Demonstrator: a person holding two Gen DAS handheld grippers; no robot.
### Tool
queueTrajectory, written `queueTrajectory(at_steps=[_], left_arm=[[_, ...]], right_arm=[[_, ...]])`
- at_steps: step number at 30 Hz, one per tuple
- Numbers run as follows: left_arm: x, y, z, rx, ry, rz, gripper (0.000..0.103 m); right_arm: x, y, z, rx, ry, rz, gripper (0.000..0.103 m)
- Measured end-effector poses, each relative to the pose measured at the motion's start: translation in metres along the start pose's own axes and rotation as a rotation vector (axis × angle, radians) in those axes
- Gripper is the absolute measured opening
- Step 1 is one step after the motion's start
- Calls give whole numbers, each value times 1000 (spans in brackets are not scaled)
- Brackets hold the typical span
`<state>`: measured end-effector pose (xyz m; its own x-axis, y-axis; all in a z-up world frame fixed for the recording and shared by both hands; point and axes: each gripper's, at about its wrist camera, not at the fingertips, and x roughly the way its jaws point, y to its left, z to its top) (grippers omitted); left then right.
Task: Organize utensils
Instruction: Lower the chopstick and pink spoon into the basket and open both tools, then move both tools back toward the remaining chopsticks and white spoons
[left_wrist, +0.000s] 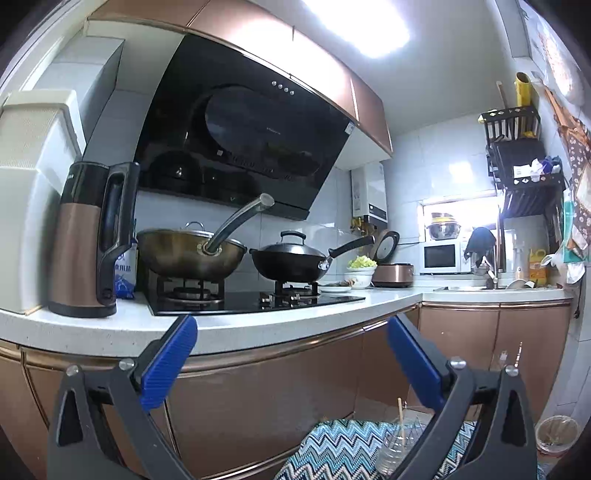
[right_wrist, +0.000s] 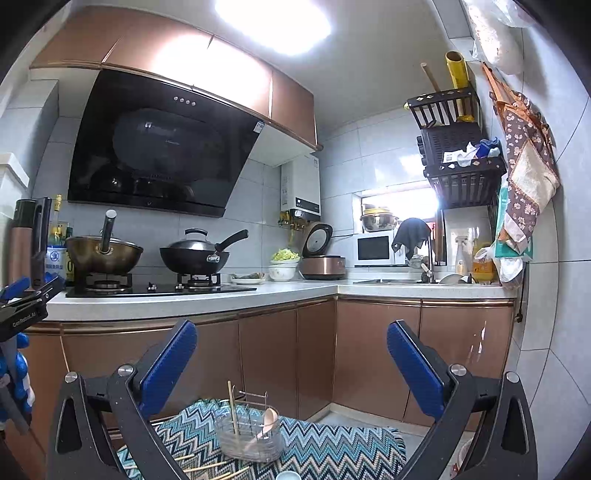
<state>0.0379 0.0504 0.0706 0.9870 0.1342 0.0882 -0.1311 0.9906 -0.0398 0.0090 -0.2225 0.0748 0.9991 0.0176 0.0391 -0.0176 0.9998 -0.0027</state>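
Note:
A clear wire utensil holder (right_wrist: 251, 435) stands on a zigzag-patterned cloth (right_wrist: 332, 450) low in the right wrist view. One chopstick (right_wrist: 232, 406) stands upright in it and a wooden spoon (right_wrist: 267, 421) leans inside. Several loose chopsticks (right_wrist: 210, 469) lie on the cloth in front of it. My right gripper (right_wrist: 291, 326) is open, raised above and behind the holder, with nothing between its pads. My left gripper (left_wrist: 291, 325) is open wide and empty, facing the counter. The holder (left_wrist: 399, 443) shows low in that view, partly hidden by the right finger.
A white counter (left_wrist: 240, 328) carries a kettle (left_wrist: 88, 240), a brass wok (left_wrist: 188, 254) and a black lidded wok (left_wrist: 291, 258) on the hob. Copper cabinet doors (right_wrist: 277, 354) stand below. A bin (left_wrist: 557, 435) sits on the floor at right. A white cup (right_wrist: 288, 475) is at the cloth's near edge.

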Motion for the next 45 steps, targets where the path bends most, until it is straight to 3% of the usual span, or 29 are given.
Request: queueTrajectory(at_steps=[8,21,31,45], left_arm=[[5,1,-19,24,102,-46,103],[50,-28,-92,117,348,-158,103],[88,-65,-159,188,558,-316,99],[134,-96,-236,258,765,-450,63]], right_arm=[[-1,-1,-11,1,86,49,103],[45,-11,-66,6,287,97,103],[93,-23,-121,58,481,189,76],[146,-27,-188,153,709,359,40]])
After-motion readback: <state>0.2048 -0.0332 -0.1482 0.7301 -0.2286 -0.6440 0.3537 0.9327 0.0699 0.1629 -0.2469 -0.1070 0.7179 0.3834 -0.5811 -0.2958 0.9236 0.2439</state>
